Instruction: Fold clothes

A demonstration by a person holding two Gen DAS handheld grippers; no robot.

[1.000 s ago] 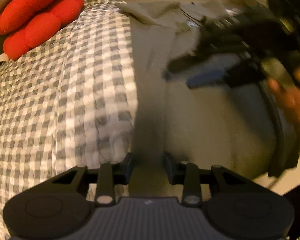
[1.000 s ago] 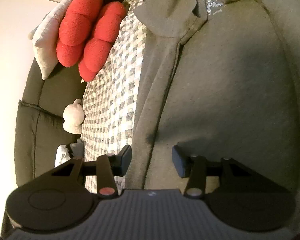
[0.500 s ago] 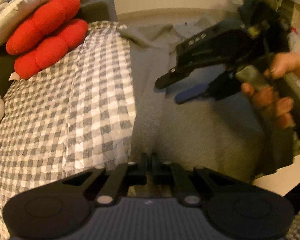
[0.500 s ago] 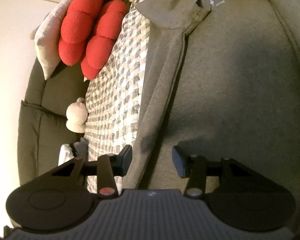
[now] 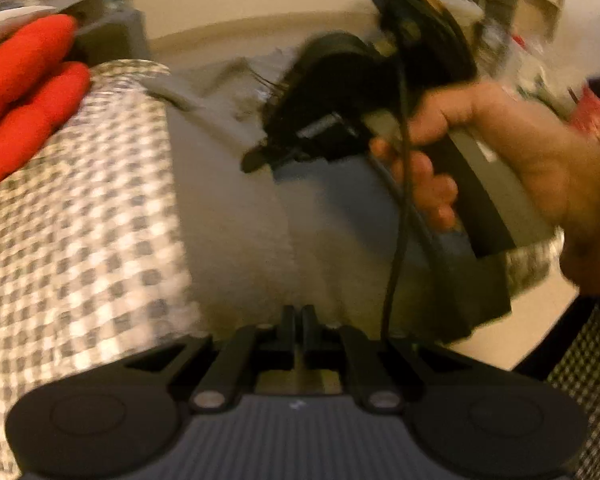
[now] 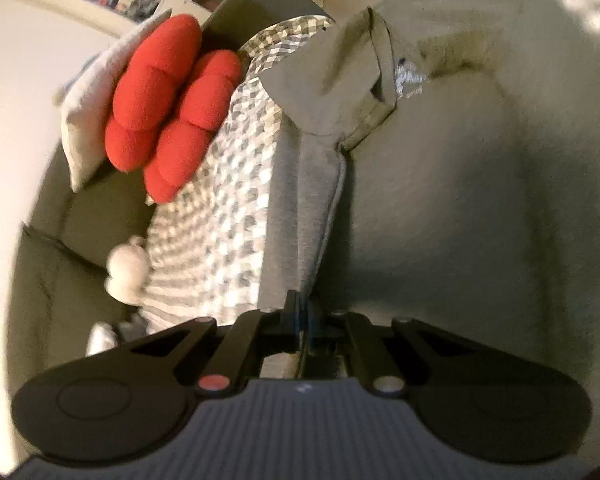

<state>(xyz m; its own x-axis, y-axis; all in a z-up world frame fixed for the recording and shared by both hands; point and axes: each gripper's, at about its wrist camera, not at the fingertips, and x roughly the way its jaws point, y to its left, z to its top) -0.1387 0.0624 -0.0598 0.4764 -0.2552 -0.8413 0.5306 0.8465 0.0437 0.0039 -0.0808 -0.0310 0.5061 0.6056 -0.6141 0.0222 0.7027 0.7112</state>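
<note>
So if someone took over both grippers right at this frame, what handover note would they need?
Left gripper: fingers shut on the near edge of the grey fleece sweatshirt.
Right gripper: fingers shut on the same sweatshirt's side edge, further up toward the collar; a hand holds it.
Where things are: the sweatshirt lies spread on the grey-and-white checked cover; a red segmented cushion sits beyond it.
Done: both edge grips look taken.
Left: no fold is visible yet; likely lift the gripped side and carry it across the body, then finish the remaining folds.
</note>
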